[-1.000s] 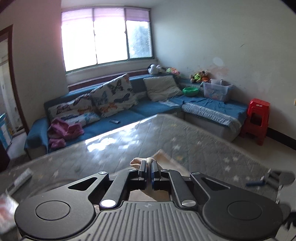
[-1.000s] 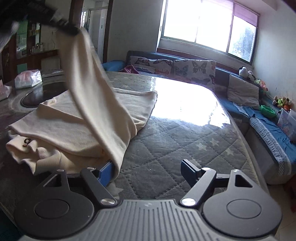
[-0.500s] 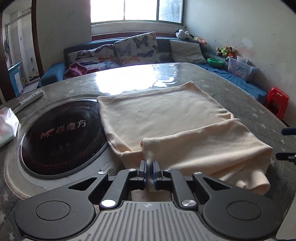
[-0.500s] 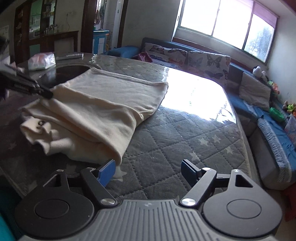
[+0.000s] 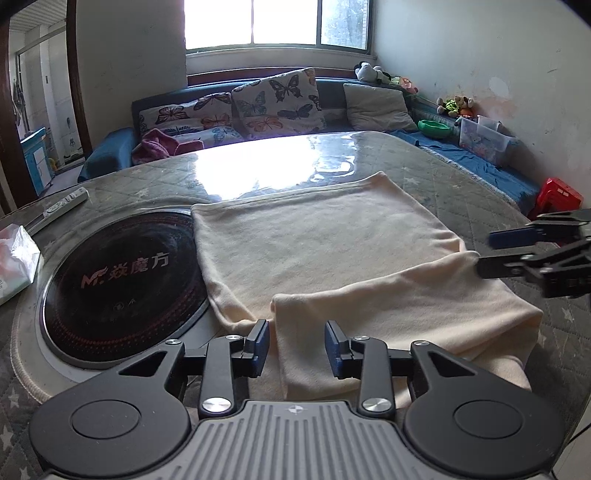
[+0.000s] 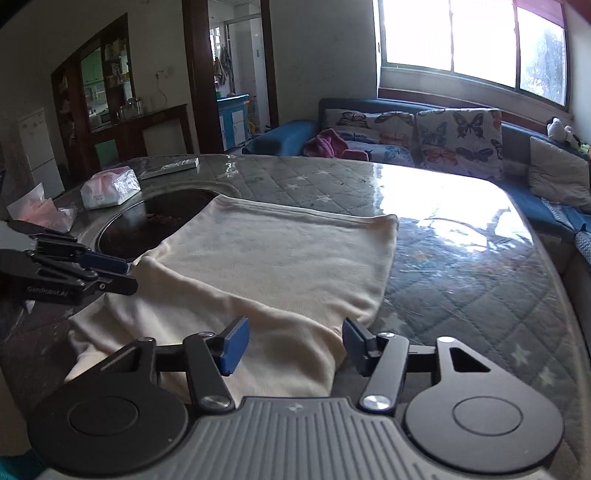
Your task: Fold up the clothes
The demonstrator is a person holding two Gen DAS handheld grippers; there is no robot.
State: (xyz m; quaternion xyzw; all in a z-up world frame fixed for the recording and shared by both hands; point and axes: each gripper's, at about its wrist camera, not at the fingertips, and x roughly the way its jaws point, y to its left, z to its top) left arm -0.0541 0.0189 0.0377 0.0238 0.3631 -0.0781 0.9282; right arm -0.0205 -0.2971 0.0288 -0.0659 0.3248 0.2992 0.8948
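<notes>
Indoors: quilted grey table [image 5: 461, 184] under glossy clear cover, sofa [image 5: 110, 158] and bright window [image 5: 273, 22] behind. Cream garment [image 5: 332, 251] lies folded mid-table, its edge overlapping the black round hotplate [image 5: 118, 273]. Tissue pack [image 6: 110, 188] and remote [image 5: 62, 206] nearby. Left gripper [image 5: 297, 345] jaws just opening, straddling cloth, not pinching. Right gripper [image 6: 291, 343] jaws just narrowing, apart over cloth.
</notes>
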